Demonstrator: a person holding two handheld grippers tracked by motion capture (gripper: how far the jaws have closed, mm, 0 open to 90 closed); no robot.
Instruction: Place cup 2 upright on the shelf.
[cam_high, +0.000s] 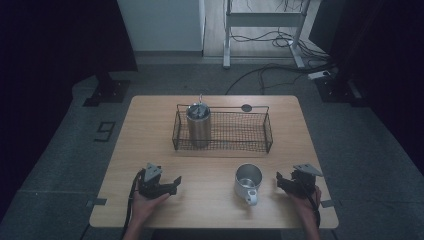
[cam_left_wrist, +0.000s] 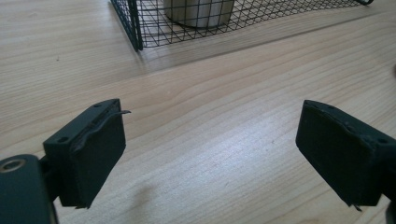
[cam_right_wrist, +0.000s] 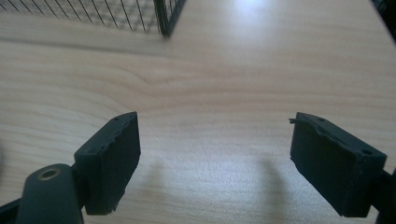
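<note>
- High view: a wooden table (cam_high: 150, 135) stands on a grey floor. A black wire basket (cam_high: 250, 131) sits along the far middle of the table, and a steel tumbler (cam_high: 198, 125) with a lid stands upright in the basket's left end.
- High view: a small dark round disc (cam_high: 246, 107) lies on the table just beyond the basket's far rim, right of centre.
- High view: a white mug (cam_high: 248, 182) stands upright on the near part of the table, right of centre, its handle turned toward the near edge. It is apart from the basket.
- High view: the left gripper (cam_high: 167, 186) rests at the near left, held by the person's left hand (cam_high: 145, 202); its jaws point right, toward the mug, and look spread. The right gripper (cam_high: 281, 182) is at the near right in the right hand (cam_high: 306, 200), just beside the mug without touching it; how its jaws stand is hard to tell here.
- Left gripper view: the two black jaws stand wide apart over bare wood, with nothing between them. The basket's corner (cam_left_wrist: 135, 28) and the tumbler's base (cam_left_wrist: 198, 11) are farther off at the top.
- Right gripper view: the jaws are spread wide over bare table, pinching nothing. A corner of the basket (cam_right_wrist: 163, 16) shows at the top left.
</note>
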